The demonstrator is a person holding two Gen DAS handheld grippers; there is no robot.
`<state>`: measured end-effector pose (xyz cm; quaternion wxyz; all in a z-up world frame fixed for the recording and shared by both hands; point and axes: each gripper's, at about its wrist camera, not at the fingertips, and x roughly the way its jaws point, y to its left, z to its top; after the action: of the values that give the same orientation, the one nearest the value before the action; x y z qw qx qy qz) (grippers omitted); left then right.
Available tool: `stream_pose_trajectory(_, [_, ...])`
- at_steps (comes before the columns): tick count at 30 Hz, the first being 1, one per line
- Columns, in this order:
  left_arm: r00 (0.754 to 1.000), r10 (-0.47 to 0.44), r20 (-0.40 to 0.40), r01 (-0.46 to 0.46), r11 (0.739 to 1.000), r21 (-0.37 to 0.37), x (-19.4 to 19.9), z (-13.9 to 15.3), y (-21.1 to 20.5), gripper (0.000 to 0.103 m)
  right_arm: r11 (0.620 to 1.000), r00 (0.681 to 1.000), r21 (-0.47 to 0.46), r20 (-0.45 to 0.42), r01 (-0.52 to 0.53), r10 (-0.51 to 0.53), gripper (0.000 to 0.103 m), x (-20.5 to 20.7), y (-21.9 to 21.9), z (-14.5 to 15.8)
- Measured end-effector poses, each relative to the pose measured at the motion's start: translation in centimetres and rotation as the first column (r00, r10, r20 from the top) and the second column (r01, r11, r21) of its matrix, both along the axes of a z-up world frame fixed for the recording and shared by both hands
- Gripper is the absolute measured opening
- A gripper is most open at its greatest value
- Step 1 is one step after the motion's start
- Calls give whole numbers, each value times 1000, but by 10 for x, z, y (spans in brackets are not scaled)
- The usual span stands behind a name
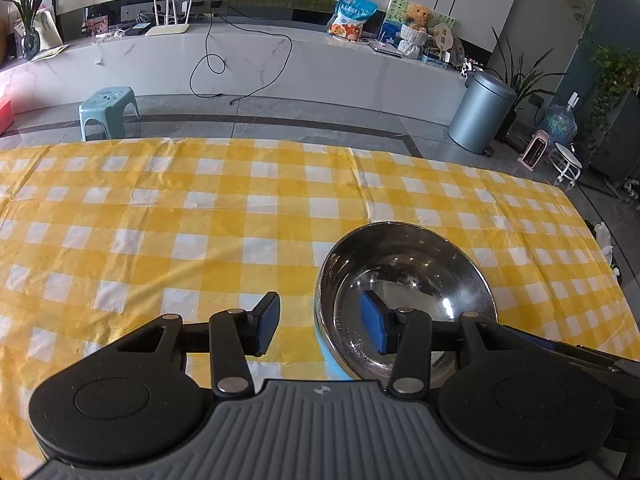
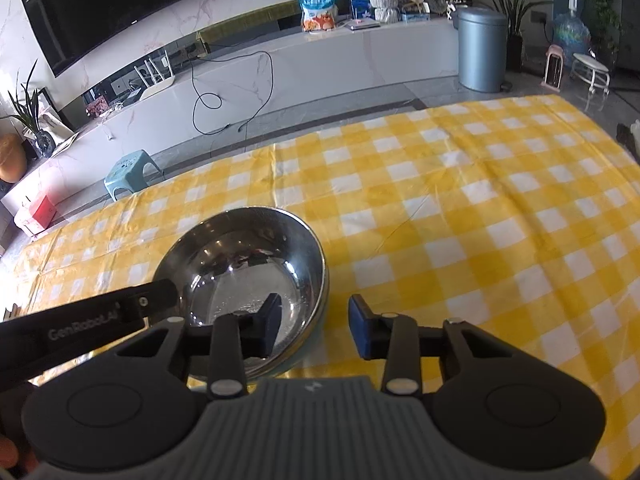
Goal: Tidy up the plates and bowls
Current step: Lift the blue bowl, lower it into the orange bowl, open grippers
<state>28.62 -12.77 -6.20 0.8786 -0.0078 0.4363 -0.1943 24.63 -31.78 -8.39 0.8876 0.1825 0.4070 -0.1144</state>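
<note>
Left wrist view: the left gripper [image 1: 320, 326] is spread wide, straddling the near rim of the steel bowl [image 1: 404, 276] on the checked tablecloth [image 1: 160, 208]. The shiny rim could slip if pinched off-centre.

Right wrist view: the right gripper [image 2: 314, 326] is spread too, astride the bowl's right rim [image 2: 240, 264]. Both closing together could tip it.

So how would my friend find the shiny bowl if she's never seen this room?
Find the table with the yellow checked cloth. Near its front edge, between the two hand-held grippers, sits the steel bowl. It's the only round, mirror-shiny dish on the cloth, and it's empty.
</note>
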Motion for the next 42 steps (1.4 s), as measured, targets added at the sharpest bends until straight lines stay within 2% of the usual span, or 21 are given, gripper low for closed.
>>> stream_pose_trajectory(2, [1000, 1, -14, -1, 1000, 5, 3, -5, -2, 53, 1000, 1000, 9, -14, 2, -2, 33, 5, 0, -5])
stream_pose_trajectory(4, [1000, 4, -22, -3, 1000, 12, 4, -9, -2, 44, 1000, 1000, 26, -23, 4, -3, 30, 8, -1, -9])
stream_pose_trajectory(13, [999, -16, -46, 16, 1000, -2, 9, -18, -6, 15, 999, 999, 47, -34, 14, -13, 20, 14, 0, -17])
stream_pose_trajectory(21, [1000, -22, -19, 22, 1000, -6, 5, -8, -8, 13, 999, 999, 48, -26, 24, -23, 17, 11, 0, -11])
stream_pose_trajectory(30, [1000, 1, 11, -1, 999, -34, -9, 24, 5, 11, 998, 999, 55, 37, 20, -22, 15, -7, 5, 19])
stream_pose_trajectory(42, [997, 31, 72, -24, 996, -85, -70, 77, 43, 11, 994, 988, 108, 152, 7, -24, 13, -80, 29, 69])
